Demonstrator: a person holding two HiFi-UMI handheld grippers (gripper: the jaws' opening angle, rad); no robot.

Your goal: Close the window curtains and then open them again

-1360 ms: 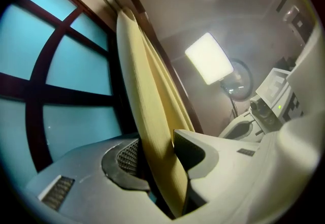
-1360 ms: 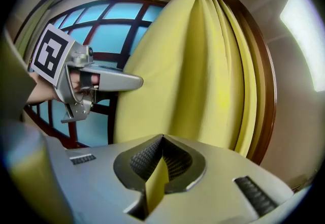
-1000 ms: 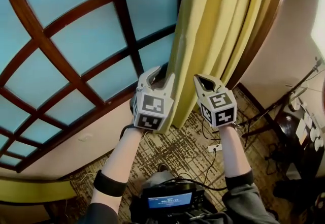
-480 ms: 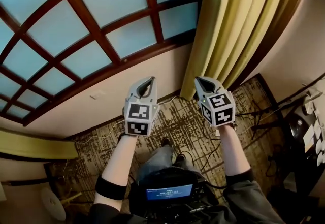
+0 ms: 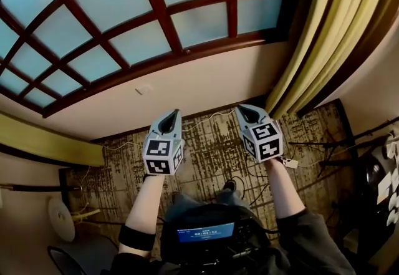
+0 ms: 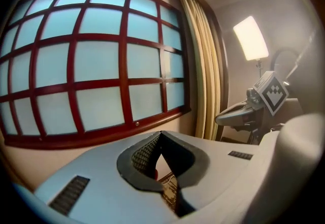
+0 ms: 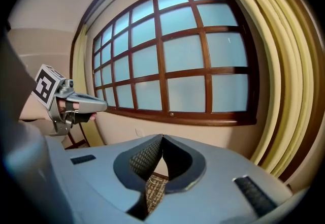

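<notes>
Yellow-green cloth hangs bunched in tight folds at the upper right of the head view: the right-hand curtain [image 5: 324, 37], drawn clear of the glass. Its partner, the left-hand curtain [image 5: 43, 143], lies gathered as a band along the left edge. Between them the window [image 5: 156, 12], pale blue panes in a dark red-brown grid, stands wholly uncovered.

Both tools are held low in the middle of the frame, over the patterned carpet [image 5: 212, 149] and short of the cream wall [image 5: 187, 90] beneath the sill. They are well apart from either curtain.

The left gripper [image 5: 169, 115] has its jaws pressed together; in its own view the dark ribbed pads meet at the tips [image 6: 161, 132], with only carpet showing through the hollow behind them. The right gripper [image 5: 240, 107] is the same, its jaws closed tip to tip [image 7: 162, 136] and nothing pinched between them. Neither touches cloth, wall or frame. A lit lamp [image 6: 250, 37] glows at the upper right of the left gripper view.
</notes>
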